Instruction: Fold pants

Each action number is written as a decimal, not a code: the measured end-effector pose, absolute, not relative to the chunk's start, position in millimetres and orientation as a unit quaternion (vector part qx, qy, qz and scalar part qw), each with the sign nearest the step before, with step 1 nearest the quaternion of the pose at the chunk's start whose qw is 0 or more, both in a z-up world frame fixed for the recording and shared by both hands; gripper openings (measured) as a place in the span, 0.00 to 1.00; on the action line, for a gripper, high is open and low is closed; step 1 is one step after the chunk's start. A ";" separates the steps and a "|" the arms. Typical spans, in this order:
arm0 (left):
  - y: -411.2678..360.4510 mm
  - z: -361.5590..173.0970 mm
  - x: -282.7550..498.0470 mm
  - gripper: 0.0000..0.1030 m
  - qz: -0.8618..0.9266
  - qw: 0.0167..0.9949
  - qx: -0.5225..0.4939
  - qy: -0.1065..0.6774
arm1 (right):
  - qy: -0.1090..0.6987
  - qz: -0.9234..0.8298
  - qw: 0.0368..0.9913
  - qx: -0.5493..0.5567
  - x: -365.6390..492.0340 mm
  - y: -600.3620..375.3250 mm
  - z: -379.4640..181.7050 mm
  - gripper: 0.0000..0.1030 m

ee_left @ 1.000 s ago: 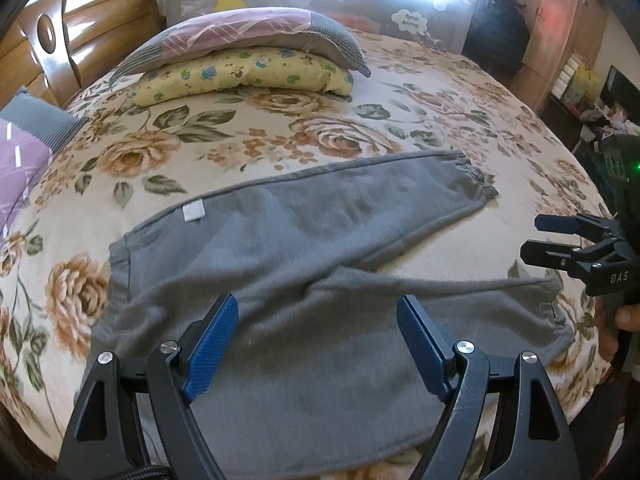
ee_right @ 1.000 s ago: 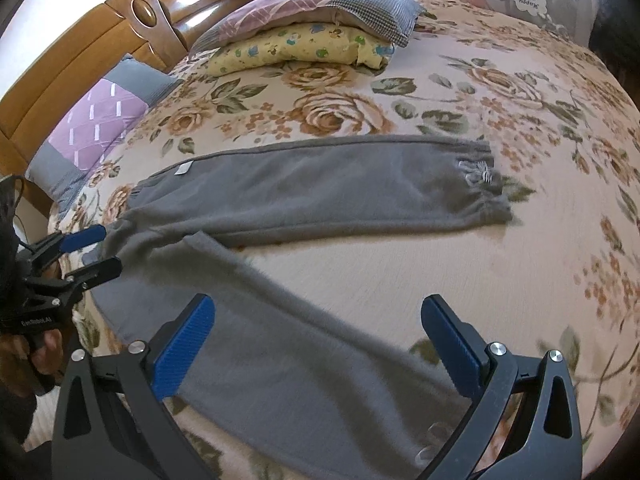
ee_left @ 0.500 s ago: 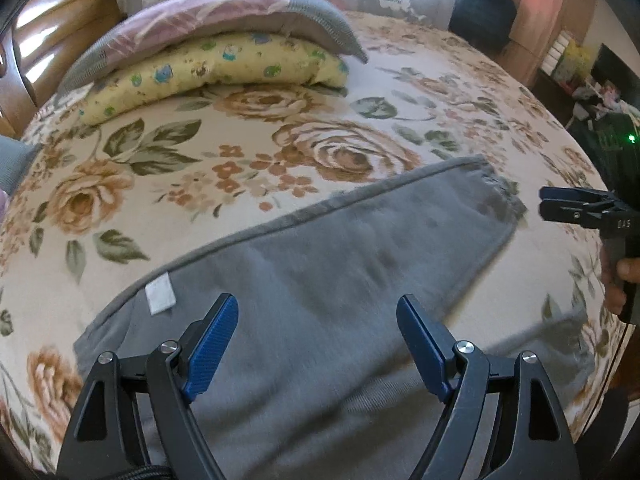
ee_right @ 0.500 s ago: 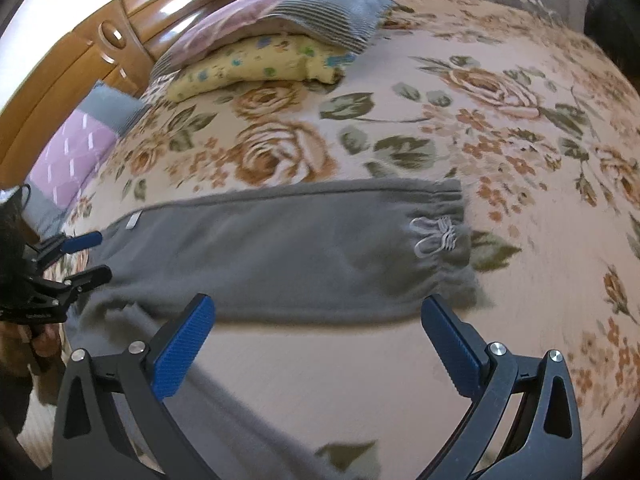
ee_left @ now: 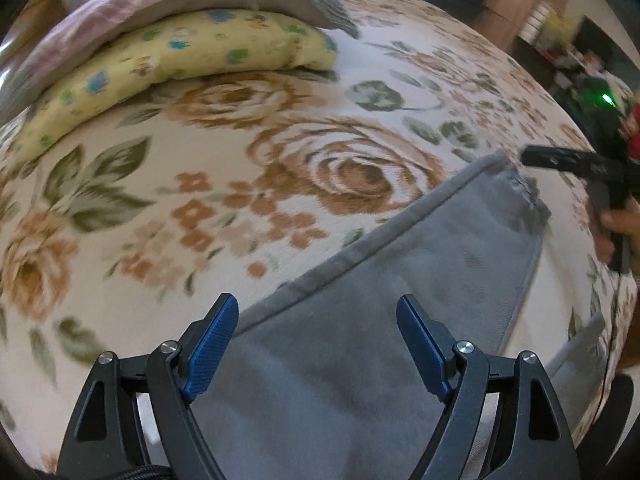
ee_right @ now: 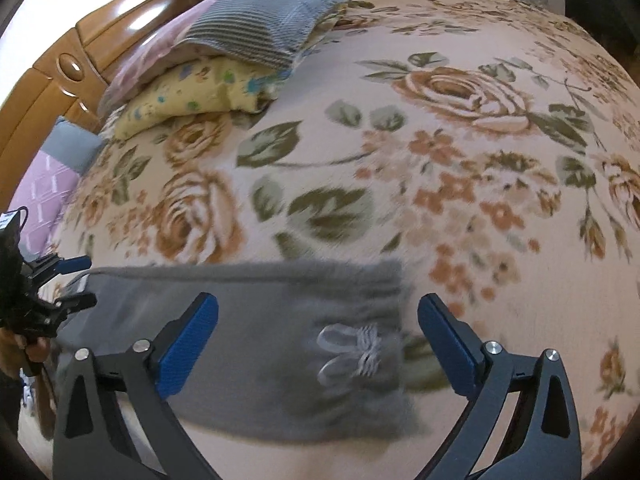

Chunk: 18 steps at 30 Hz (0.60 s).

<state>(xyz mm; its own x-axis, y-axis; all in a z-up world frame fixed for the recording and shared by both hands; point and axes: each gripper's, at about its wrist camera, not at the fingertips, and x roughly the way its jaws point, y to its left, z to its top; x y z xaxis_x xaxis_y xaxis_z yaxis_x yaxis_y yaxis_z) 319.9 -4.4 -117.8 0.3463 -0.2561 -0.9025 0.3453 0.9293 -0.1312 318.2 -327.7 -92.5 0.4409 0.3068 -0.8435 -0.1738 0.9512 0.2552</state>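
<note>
Both claws stand wide, holding nothing. Left claw [ee_left: 318, 344] hangs over the waist end of the grey pants [ee_left: 360, 360], its blue pads [ee_left: 212, 344] spread above the far seam of the cloth; contact with the fabric cannot be told. Right claw [ee_right: 318, 344] hangs over the cuff end [ee_right: 360, 344], where a small white bow-like emblem [ee_right: 352, 350] sits just inside the gathered hem.

Those pants lie flat on the bed [ee_left: 240, 152], on a rose-patterned spread [ee_right: 460, 160], near the edge closest to the person. Their long axis runs along that near edge: waist toward the left claw, cuff toward the right one. From the left wrist view the far leg stretches away to its cuff [ee_left: 520, 196], and a strip of the other leg shows nearer the bed edge [ee_left: 580, 344].

At the head of the bed a yellow dotted pillow [ee_right: 192, 96] lies under a pink and grey striped one [ee_right: 256, 28], beside the wooden headboard [ee_right: 72, 64]. Each view catches the opposite claw at its margin, held in a hand [ee_left: 622, 228].
</note>
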 end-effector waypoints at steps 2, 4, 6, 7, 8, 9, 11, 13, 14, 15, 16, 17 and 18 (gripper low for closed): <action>-7.6 -123.8 327.2 0.80 -0.193 0.811 0.053 0.549 | 0.513 0.140 0.844 0.064 324.3 -329.4 -96.9 0.94; -12.3 -130.6 332.8 0.80 -0.204 0.802 0.062 0.558 | 0.526 0.139 0.837 0.060 330.1 -329.0 -104.6 0.91; -13.7 -140.8 339.9 0.80 -0.200 0.792 0.066 0.573 | 0.541 0.139 0.828 0.055 334.6 -328.4 -114.6 0.87; -13.0 -146.2 343.2 0.80 -0.197 0.787 0.064 0.581 | 0.548 0.140 0.823 0.053 336.2 -327.3 -119.8 0.86; -12.0 -151.5 346.2 0.79 -0.192 0.783 0.062 0.588 | 0.552 0.137 0.821 0.047 336.6 -326.5 -124.1 0.84; -10.8 -156.4 348.7 0.78 -0.192 0.779 0.057 0.594 | 0.554 0.133 0.821 0.041 336.0 -325.4 -126.8 0.83; -10.5 -157.5 348.7 0.78 -0.193 0.781 0.052 0.591 | 0.550 0.127 0.825 0.028 335.0 -323.2 -128.8 0.78; -12.2 -156.8 347.9 0.71 -0.189 0.783 0.059 0.590 | 0.546 0.123 0.829 0.020 334.1 -322.0 -127.7 0.62; -13.0 -155.6 347.0 0.58 -0.190 0.784 0.061 0.588 | 0.546 0.120 0.829 0.014 334.4 -321.6 -127.2 0.55; -13.3 -153.6 345.8 0.50 -0.194 0.784 0.061 0.586 | 0.545 0.117 0.830 0.010 334.8 -321.8 -126.5 0.52; -13.3 -152.9 346.5 0.30 -0.201 0.782 0.055 0.587 | 0.544 0.112 0.831 0.009 334.6 -323.5 -125.1 0.40; -12.6 -151.1 345.6 0.15 -0.206 0.780 0.049 0.589 | 0.542 0.107 0.834 0.011 333.7 -327.5 -122.6 0.29; -13.0 -149.4 344.7 0.13 -0.207 0.782 0.051 0.586 | 0.540 0.111 0.834 0.022 332.3 -331.7 -120.1 0.28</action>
<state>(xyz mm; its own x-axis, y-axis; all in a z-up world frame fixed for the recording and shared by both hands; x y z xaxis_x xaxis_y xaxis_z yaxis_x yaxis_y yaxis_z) 344.7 -13.0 -149.4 0.2284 -0.2637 -0.9372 0.3827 0.9095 -0.1627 332.3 -331.7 -120.1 0.3927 0.2093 -0.8955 -0.1621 0.9743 0.1567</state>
